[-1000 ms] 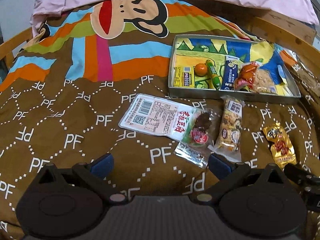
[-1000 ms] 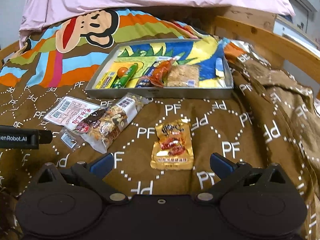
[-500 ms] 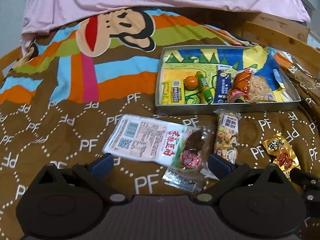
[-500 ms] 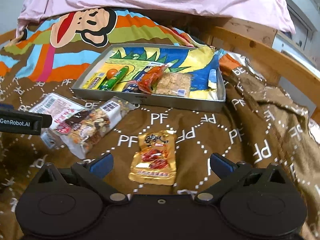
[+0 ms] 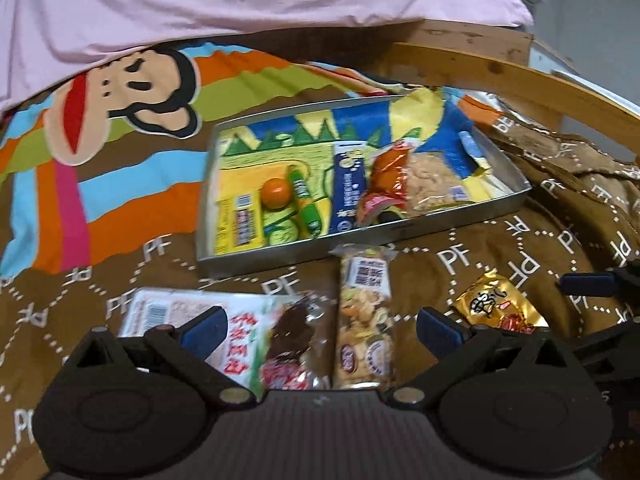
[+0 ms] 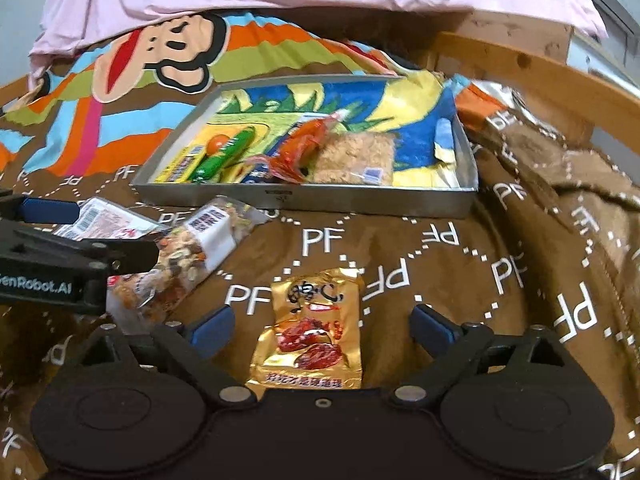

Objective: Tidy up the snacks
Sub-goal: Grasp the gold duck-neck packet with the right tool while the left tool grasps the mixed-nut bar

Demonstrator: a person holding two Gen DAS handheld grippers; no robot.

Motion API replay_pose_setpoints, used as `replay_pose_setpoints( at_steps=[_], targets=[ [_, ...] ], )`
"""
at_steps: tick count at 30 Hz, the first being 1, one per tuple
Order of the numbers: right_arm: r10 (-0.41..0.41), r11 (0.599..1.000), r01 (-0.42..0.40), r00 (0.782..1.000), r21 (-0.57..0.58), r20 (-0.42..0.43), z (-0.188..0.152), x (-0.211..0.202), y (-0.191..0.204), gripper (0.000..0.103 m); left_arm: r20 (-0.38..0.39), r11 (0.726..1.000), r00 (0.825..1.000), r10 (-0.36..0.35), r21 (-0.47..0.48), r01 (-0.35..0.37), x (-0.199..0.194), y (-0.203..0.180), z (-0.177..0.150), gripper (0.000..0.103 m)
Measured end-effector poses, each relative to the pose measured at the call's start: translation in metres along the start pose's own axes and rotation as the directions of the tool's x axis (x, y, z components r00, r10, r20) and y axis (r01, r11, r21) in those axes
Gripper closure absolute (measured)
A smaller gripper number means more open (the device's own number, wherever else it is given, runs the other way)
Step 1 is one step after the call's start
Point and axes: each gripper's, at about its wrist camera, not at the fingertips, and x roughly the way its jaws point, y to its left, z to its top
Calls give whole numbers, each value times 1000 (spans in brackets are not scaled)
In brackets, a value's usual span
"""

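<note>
Your right gripper [image 6: 322,326] has its fingers apart on either side of the gold snack packet [image 6: 310,330] on the blanket, ready to close; your left gripper [image 5: 320,326], also apart, frames the mixed-nut bar [image 5: 364,320] before the metal tray [image 5: 400,228].

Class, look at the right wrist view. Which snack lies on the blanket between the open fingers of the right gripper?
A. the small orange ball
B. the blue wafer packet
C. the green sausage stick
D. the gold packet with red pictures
D: the gold packet lies on the brown blanket between the spread fingers of the right gripper, outside the metal tray.
</note>
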Motion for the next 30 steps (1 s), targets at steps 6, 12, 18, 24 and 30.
replay_pose_setpoints(
  at_steps=[6, 12, 18, 24, 30],
  targets=[
    [-4, 1000, 5, 1000, 13, -23, -2, 11, -4, 9, 3, 997, 997, -80, -14, 80, 9, 5, 3, 0],
    [10, 1000, -10, 1000, 15, -15, -3, 14, -3, 14, -22, 988, 988, -152, -15, 151, 17, 6, 4, 4],
    [11, 1000, -11, 1000, -1, 6, 0, 11, 1, 22, -52, 984, 983, -176, -3, 176, 24, 3, 3, 18],
    [23, 1000, -23, 1000, -7, 0, 2, 10, 3, 25, -78, 979, 976, -202, -28, 201, 31, 4, 3, 31],
    [29, 999, -30, 999, -20, -29, -1, 16, 6, 28, -96, 976, 972, -216, -36, 213, 35, 2, 1, 36]
  ],
)
